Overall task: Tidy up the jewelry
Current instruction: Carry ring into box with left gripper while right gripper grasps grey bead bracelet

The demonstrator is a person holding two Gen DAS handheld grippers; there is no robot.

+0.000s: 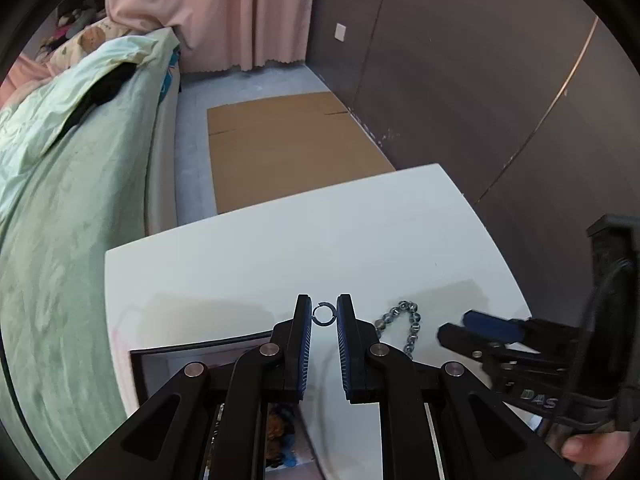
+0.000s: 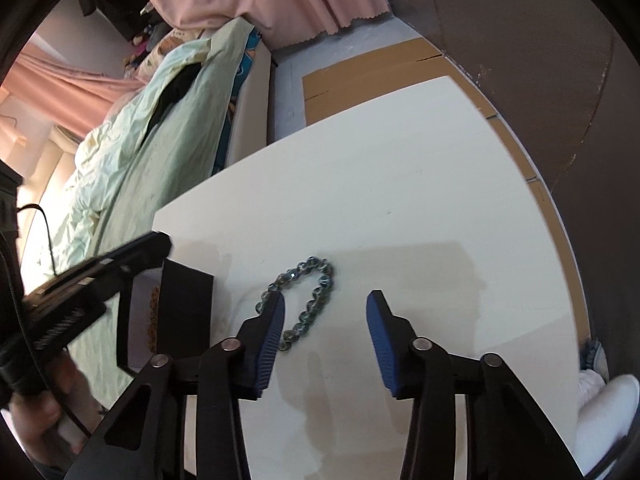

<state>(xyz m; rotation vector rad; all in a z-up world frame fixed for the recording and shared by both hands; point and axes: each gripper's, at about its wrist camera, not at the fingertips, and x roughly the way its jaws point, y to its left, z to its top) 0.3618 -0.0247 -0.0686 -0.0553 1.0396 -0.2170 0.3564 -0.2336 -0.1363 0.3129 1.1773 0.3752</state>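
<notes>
My left gripper (image 1: 323, 315) is shut on a small silver ring (image 1: 322, 315), pinched between its blue pad tips above the white table (image 1: 280, 240). A bracelet of grey-green beads (image 1: 412, 322) lies on the table to its right. In the right wrist view the bracelet (image 2: 325, 280) rests just ahead of my right gripper (image 2: 327, 295), whose jaws stand apart. The left finger overlaps the loop's left side and the pads do not press on it. A black jewelry box (image 1: 200, 354) stands open at the table's near left, also seen as the box (image 2: 188, 300) beside the bracelet.
A bed with a pale green duvet (image 1: 60, 240) runs along the table's left side. Flat cardboard (image 1: 280, 148) lies on the floor beyond the table. A dark wall (image 1: 480, 100) closes the right side and pink curtains (image 1: 224, 12) hang at the back.
</notes>
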